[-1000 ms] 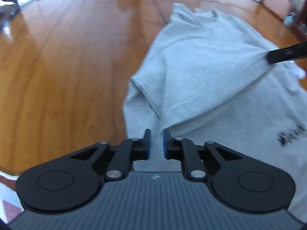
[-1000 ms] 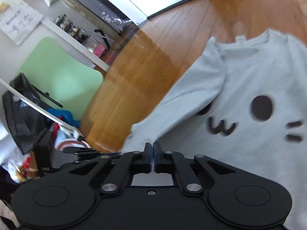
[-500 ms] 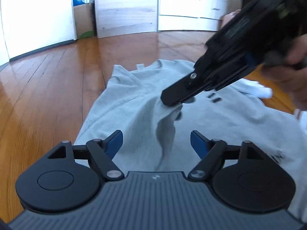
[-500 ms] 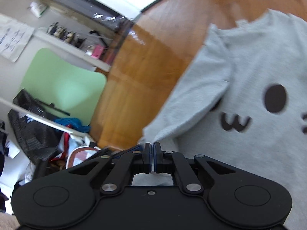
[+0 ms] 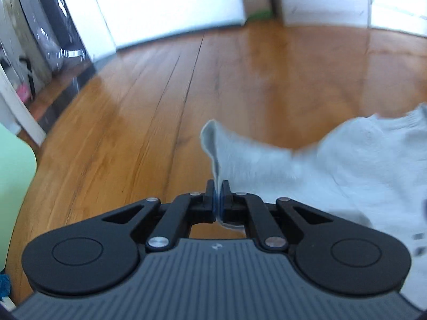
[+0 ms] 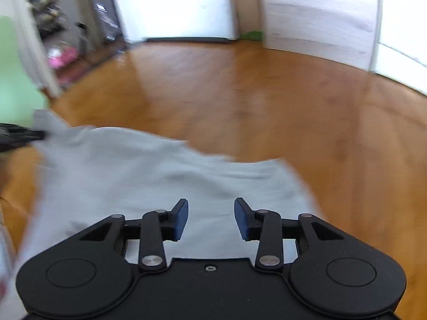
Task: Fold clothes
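Note:
A light grey sweatshirt (image 5: 347, 165) lies on the wooden floor (image 5: 149, 122), filling the right of the left wrist view. My left gripper (image 5: 218, 198) is shut on the end of its sleeve (image 5: 213, 144), and the cuff sticks up between the blue pads. In the right wrist view the same sweatshirt (image 6: 149, 170) spreads under my right gripper (image 6: 211, 220). Its jaws are opening, the pads stand well apart, and nothing is pinched between them. At that view's left edge the tip of the left gripper (image 6: 29, 134) holds the pulled-out sleeve.
White cabinets and a wall (image 6: 315, 18) line the far side of the room. A green panel (image 6: 16, 80) and cluttered shelves (image 6: 50, 13) stand at the left. Bare floor (image 6: 293, 106) lies beyond the sweatshirt.
My left gripper opened, then closed on the sleeve end and swung left with it. My right gripper let go of the sleeve, opened its jaws and turned toward the far wall.

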Tool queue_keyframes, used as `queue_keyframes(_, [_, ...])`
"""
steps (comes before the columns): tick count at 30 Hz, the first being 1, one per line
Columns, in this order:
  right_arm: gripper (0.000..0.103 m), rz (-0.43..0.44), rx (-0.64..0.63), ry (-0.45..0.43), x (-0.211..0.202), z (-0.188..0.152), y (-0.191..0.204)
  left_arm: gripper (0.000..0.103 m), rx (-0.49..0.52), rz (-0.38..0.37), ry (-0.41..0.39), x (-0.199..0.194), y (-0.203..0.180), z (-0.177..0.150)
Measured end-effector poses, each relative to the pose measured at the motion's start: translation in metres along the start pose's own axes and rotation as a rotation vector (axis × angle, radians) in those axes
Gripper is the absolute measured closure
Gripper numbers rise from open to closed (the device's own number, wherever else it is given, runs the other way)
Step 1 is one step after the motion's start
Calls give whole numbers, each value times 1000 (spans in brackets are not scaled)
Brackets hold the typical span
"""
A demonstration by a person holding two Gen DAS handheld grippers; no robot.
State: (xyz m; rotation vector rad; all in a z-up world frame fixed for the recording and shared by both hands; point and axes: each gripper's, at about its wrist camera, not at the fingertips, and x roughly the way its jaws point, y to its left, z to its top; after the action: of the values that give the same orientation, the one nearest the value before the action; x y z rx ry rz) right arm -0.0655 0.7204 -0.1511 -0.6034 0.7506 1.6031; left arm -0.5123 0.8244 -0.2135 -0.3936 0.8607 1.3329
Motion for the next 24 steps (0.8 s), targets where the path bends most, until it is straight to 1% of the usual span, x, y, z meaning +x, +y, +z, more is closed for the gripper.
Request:
queue_keyframes(2, [59,-39,34,26,13,10,-26,100,41,-28,78,27,3,-3])
queue_keyframes(4, [59,-66,54,40,27,19,-44,100,63,-44,143,43,-3,-10])
queue_keyframes(5, [59,-77,63,47,34,23,-52,100,74,-48,169,49,-6,-14])
queue_keyframes(6, [59,-83,71,54,41,25,-59,101,81,-41,174,49,-9,-19])
queue_keyframes(8, [59,-86,96,50,51,27,-69,100,95,-21,169,47,-11,-25])
queue_keyframes(10, [56,-62,127,57,60,30,-76,100,85,-10,153,42,-8,-30])
queue_keyframes(12, [51,-40,165,66,70,33,-83,100,63,-29,129,38,-3,-33])
queue_keyframes(14, [50,-24,189,81,80,33,-88,100,41,-49,105,33,1,-35])
queue_keyframes(15, [47,-33,191,92,87,32,-89,100,33,-56,95,32,3,-36])
queue_keyframes(17, [46,-50,191,111,100,32,-89,101,34,-59,83,37,-1,-37])
queue_keyframes(18, [49,-57,179,109,105,31,-87,101,35,-55,82,38,-3,-38])
queue_keyframes(19, [73,-71,158,106,109,29,-84,101,37,-48,77,38,-5,-38])
queue_keyframes(20, [92,-116,96,99,113,28,-75,101,45,-31,64,39,-6,-37])
queue_keyframes(21, [97,-150,22,78,114,27,-64,100,53,-14,50,41,-8,-37])
queue_keyframes(22, [98,-184,-39,28,110,26,-54,100,57,2,41,42,-9,-36])
queue_keyframes(24, [99,-237,-94,-67,96,29,-42,100,42,31,52,47,-9,-36])
